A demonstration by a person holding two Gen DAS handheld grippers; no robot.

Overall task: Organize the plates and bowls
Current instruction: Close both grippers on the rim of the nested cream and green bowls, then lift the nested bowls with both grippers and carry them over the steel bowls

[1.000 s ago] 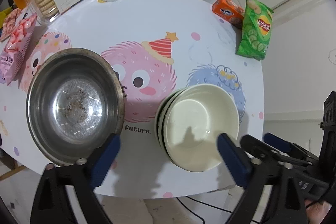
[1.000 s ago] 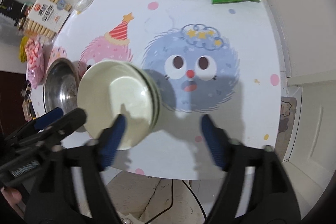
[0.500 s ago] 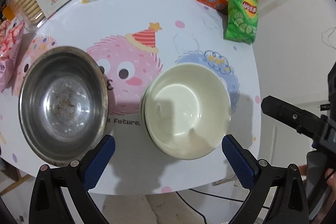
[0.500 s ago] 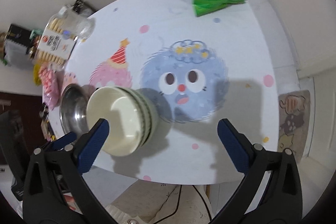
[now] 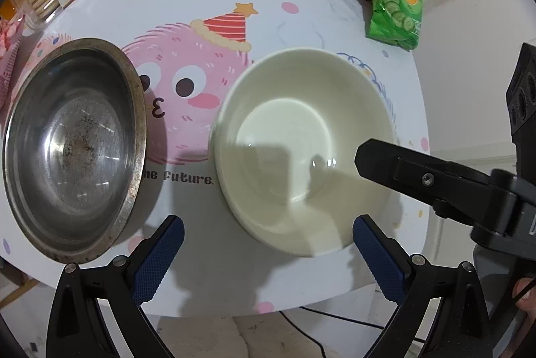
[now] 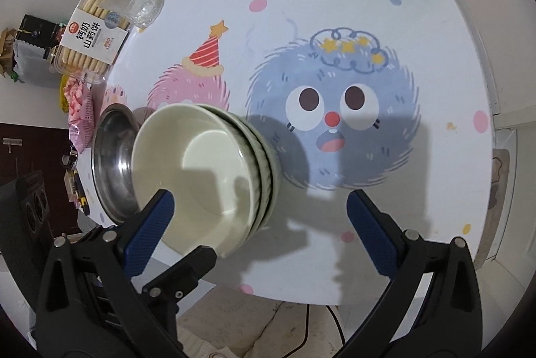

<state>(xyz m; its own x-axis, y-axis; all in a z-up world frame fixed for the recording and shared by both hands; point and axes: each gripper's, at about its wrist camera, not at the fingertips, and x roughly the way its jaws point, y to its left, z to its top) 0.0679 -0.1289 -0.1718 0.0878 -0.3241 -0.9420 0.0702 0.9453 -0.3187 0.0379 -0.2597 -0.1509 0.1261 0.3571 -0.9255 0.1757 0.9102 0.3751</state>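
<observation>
Three nested cream bowls (image 6: pixel 201 170); one steel bowl (image 5: pixel 72 150); both hand-held grippers (image 5: pixel 268 260) (image 6: pixel 258 230) wide open, empty.

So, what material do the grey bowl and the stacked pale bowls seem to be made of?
Grey bowl: most likely stainless steel, since it shows mirror-like reflections, a thin rolled rim and brownish specks or wear on its bottom. Stacked pale bowls: probably glazed ceramic, with a smooth cream inside, small glossy highlights and thick rims; hard plastic such as melamine cannot be excluded.
</observation>
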